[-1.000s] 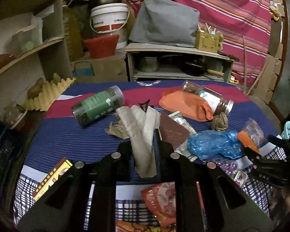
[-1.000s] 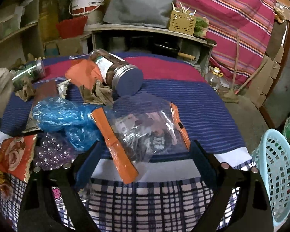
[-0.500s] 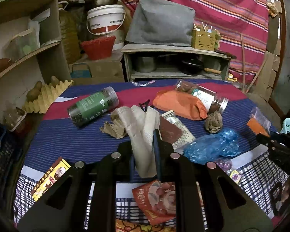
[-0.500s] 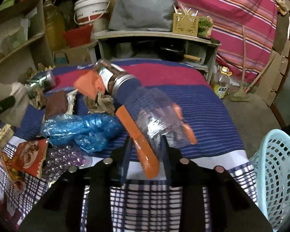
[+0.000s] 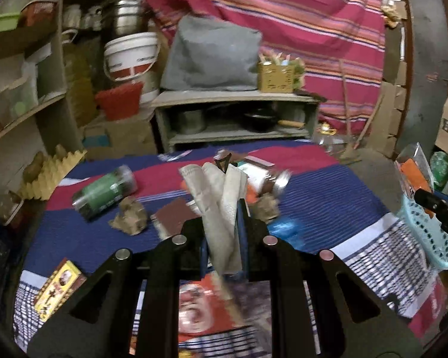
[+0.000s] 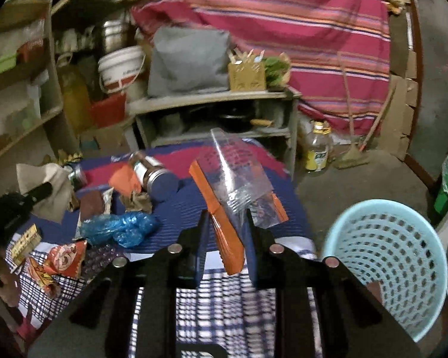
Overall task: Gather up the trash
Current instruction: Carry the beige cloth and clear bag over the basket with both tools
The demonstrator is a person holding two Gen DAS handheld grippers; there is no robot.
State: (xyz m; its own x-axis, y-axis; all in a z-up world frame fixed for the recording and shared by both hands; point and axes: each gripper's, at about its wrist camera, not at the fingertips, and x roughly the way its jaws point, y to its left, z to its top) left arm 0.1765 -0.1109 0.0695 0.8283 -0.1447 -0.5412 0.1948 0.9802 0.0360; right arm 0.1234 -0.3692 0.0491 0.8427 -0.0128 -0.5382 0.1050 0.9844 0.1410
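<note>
My left gripper (image 5: 224, 217) is shut on a beige crumpled cloth (image 5: 218, 197) and holds it above the table. In the right wrist view that cloth (image 6: 49, 188) hangs at the far left. My right gripper (image 6: 227, 217) is closing on a clear zip bag with orange edges (image 6: 239, 176); the bag sits pinched between the pads, lifted off the table. A light blue mesh basket (image 6: 385, 256) stands on the floor, just right of the right gripper. From the left wrist view the bag (image 5: 412, 170) hangs over the basket's rim (image 5: 424, 232).
On the striped tablecloth (image 6: 182, 205) lie a blue plastic wad (image 6: 122, 226), a red snack wrapper (image 6: 65, 256), a metal-lidded jar (image 6: 155, 176), a green jar (image 5: 104, 191), crumpled brown paper (image 5: 130, 216) and a yellow box (image 5: 58, 286). Shelves and a low bench stand behind.
The right jaws went from wide around the clear bag to pinched on it, and lifted it toward the basket. The left gripper rose and swung right, cloth still held.
</note>
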